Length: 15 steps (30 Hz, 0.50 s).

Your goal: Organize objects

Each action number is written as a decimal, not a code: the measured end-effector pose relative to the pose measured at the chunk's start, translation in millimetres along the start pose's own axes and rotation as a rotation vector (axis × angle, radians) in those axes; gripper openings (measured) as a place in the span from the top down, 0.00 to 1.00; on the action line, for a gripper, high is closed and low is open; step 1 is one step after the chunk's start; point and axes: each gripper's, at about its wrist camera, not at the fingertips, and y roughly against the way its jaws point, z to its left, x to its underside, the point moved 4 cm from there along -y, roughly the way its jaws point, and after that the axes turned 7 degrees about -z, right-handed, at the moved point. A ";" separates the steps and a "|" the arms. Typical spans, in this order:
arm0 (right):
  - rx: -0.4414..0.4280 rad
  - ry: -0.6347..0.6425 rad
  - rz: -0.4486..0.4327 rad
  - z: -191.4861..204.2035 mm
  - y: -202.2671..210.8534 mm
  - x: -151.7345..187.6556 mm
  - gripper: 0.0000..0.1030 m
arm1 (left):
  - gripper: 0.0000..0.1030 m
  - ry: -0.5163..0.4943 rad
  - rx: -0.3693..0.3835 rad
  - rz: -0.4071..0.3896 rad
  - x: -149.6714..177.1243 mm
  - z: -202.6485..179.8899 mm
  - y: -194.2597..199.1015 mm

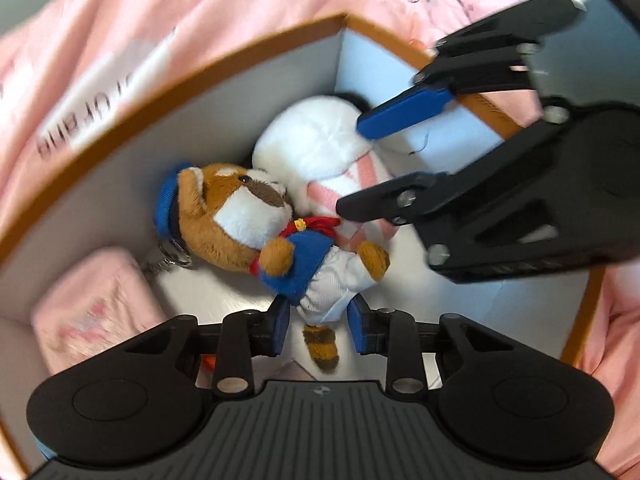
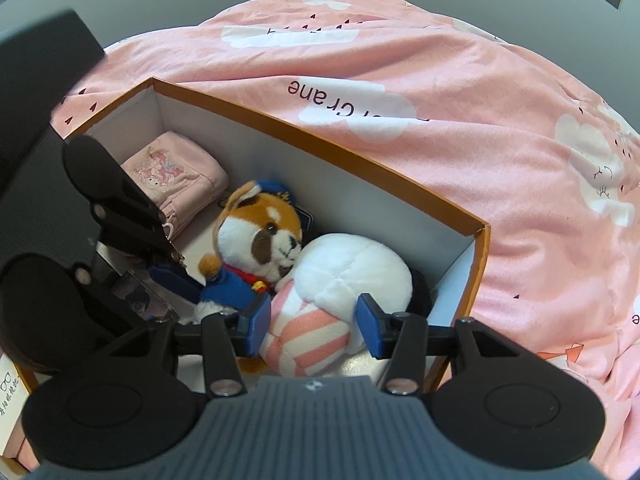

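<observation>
An orange-rimmed box point(image 1: 120, 92) with white inside walls lies on a pink bedspread. In it lie a brown raccoon plush point(image 1: 256, 216) in blue cap and jacket, a white plush with pink stripes point(image 1: 320, 140) and a pink pouch point(image 1: 92, 304). My left gripper point(image 1: 322, 330) is open, its blue pads either side of the raccoon's white trousers. My right gripper point(image 2: 314, 326) is open around the white plush's point(image 2: 352, 268) striped body; it also shows in the left wrist view point(image 1: 352, 164). The raccoon point(image 2: 260, 232) and the pouch point(image 2: 176, 180) show in the right wrist view too.
The box point(image 2: 320, 144) is ringed by a rumpled pink bedspread point(image 2: 440, 120) with white clouds and dark lettering. A small card with a picture point(image 2: 140, 296) lies in the box under the left gripper. Grey walls stand behind the bed.
</observation>
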 end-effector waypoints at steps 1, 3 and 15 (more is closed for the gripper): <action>-0.003 -0.003 -0.001 -0.3 0.1 -0.2 0.52 | 0.66 -0.035 -0.012 -0.006 -1.4 -3.5 4.7; -0.012 -0.021 -0.003 -1.8 0.5 -1.3 0.52 | 0.66 -0.089 -0.032 -0.005 -4.2 -8.1 11.7; -0.209 -0.100 0.075 26.6 -13.0 9.3 0.94 | 0.67 -0.166 -0.131 0.112 29.4 4.7 11.8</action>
